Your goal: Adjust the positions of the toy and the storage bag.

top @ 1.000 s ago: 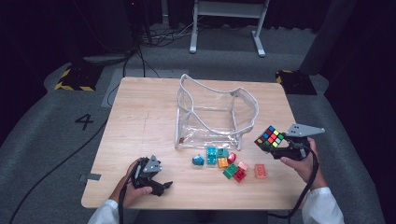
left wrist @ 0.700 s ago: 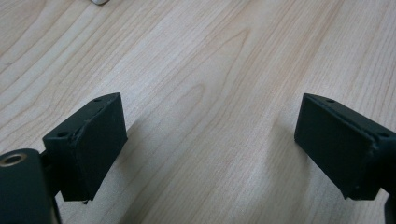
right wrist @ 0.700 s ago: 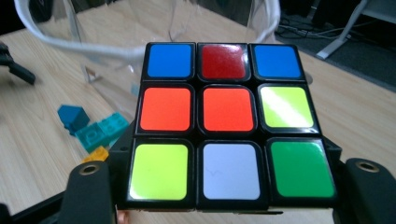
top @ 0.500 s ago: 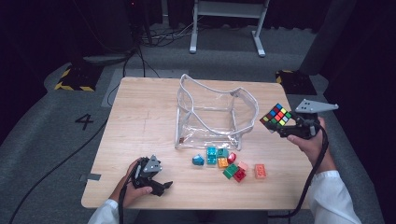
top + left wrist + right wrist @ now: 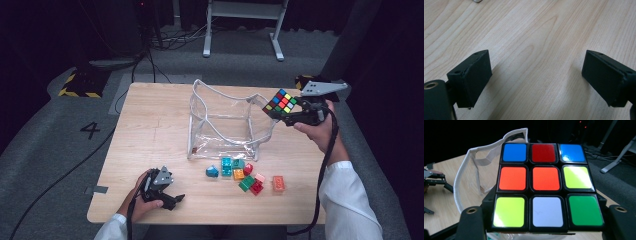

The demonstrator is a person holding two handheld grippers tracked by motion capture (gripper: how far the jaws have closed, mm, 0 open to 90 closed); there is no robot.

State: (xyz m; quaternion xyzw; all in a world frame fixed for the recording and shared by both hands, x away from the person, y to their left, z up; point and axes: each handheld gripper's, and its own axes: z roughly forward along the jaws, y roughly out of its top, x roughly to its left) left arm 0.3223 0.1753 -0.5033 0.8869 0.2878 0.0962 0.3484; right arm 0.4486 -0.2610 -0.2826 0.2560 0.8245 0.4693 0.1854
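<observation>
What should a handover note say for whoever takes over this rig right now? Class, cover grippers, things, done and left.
Right gripper: shut on the multicoloured puzzle cube, held in the air beside the clear plastic bag's open rim.
Left gripper: open, holding nothing, low over the wooden table.
Small coloured plastic blocks lie in front of the bag.
Done: cube picked up.
Left: probably cube into the bag; blocks possibly next.

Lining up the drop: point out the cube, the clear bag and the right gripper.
cube point(image 5: 281, 103), high view, on its coloured top face
clear bag point(image 5: 215, 92), high view, on its white rim
right gripper point(image 5: 544, 220), right gripper view, midway between its tips, on the cube
</observation>
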